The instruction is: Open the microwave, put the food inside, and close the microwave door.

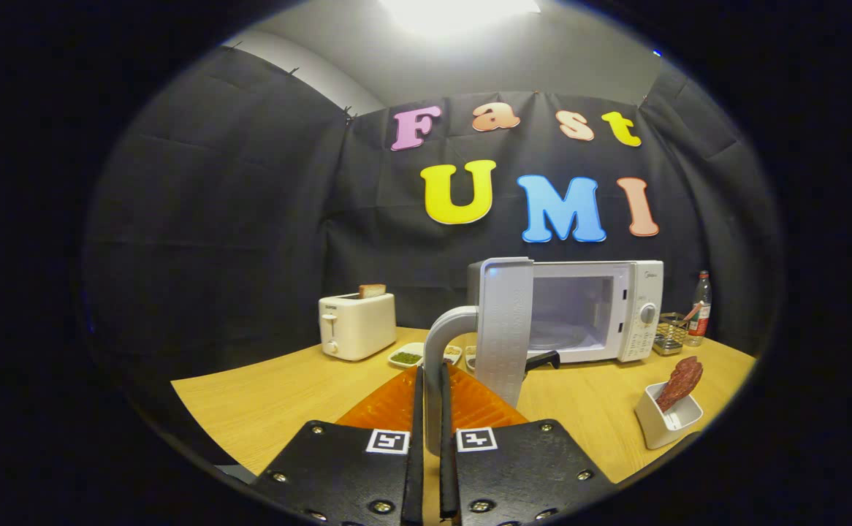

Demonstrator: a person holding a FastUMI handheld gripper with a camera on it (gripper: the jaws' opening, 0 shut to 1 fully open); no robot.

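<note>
The white microwave (634,310) stands at the back of the wooden table (280,402). Its door (505,329) is swung wide toward me and I see it edge-on, with the lit cavity (571,314) exposed behind it. The grey curved door handle (442,332) runs down between my fingers. My gripper (431,374) is shut on that handle, both fingers pressed against its sides. The food, a dark red piece of meat (680,381), stands upright in a small white container (666,422) to the right of my fingers, in front of the microwave.
A white toaster (356,325) with a slice of bread (372,290) stands left of the microwave. Small dishes (405,356) lie between them. A wire rack (671,336) and a bottle (700,307) stand right of the microwave. A black object (543,359) lies under the open door.
</note>
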